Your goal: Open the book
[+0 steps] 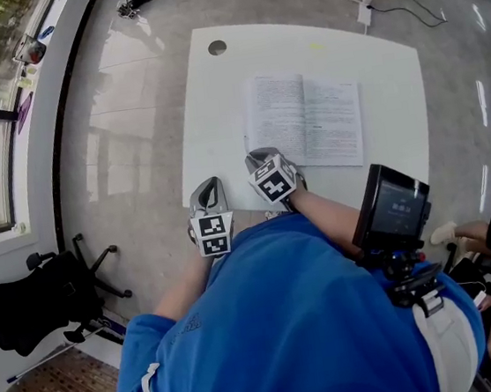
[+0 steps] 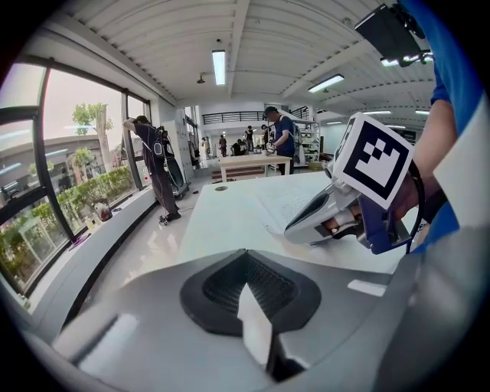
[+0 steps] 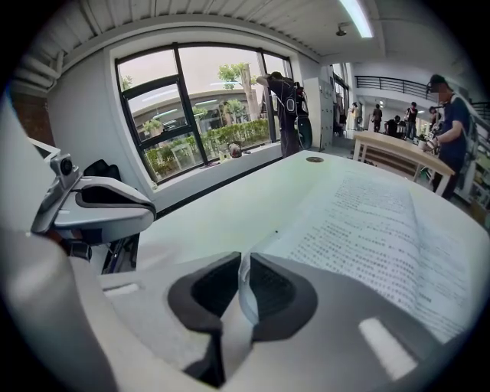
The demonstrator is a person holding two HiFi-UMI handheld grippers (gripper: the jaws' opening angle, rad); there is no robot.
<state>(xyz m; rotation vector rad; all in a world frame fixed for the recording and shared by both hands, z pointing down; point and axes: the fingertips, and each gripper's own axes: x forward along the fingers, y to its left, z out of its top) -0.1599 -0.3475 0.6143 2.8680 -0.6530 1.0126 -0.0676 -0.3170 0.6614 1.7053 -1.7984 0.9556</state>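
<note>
The book [image 1: 307, 119] lies open and flat on the white table [image 1: 212, 106], two printed pages up. My right gripper [image 1: 255, 157] is at the book's near left corner, pointing down at it. In the right gripper view the printed page [image 3: 383, 222] runs to the jaws, and a thin white page edge stands between the pads of my right gripper [image 3: 243, 264], which sit close on both sides of it. My left gripper [image 1: 212, 184] hovers at the table's near edge, left of the book, jaws together and empty [image 2: 243, 256]. Its view also shows the right gripper [image 2: 310, 222].
A round cable hole [image 1: 217, 48] sits in the table's far left corner. A black office chair [image 1: 37, 305] stands on the floor to the left. A black screen device [image 1: 394, 208] hangs at the person's right side. Several people stand at a far table [image 2: 253, 161].
</note>
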